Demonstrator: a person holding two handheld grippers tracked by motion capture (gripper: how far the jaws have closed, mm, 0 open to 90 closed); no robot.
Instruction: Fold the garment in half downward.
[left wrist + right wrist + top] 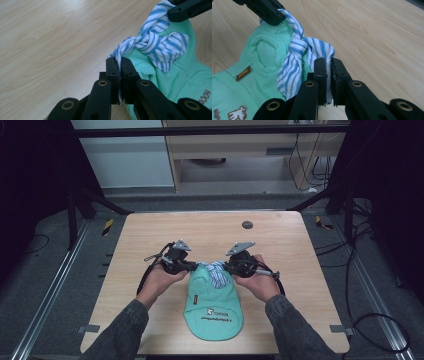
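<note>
Pale wood table (210, 227), dark room, both grippers' jaws clamped on striped tie (152, 45) of green garment (212, 312)

The print on the green garment (212, 312) is too small to read from the high view. In the left gripper view its letters (205, 96) are cut off by the right edge. The end of the striped cloth (297, 67) is hidden between the jaws of the right hand-held gripper (328, 75). Below the garment, the near edge of the table (150, 340) is covered by the person's sleeves (120, 332).

Pale wooden surface (150, 250)
A mint-green garment (212, 312) lies near its front edge; a dark round disc (247, 224) sits farther back.
</note>
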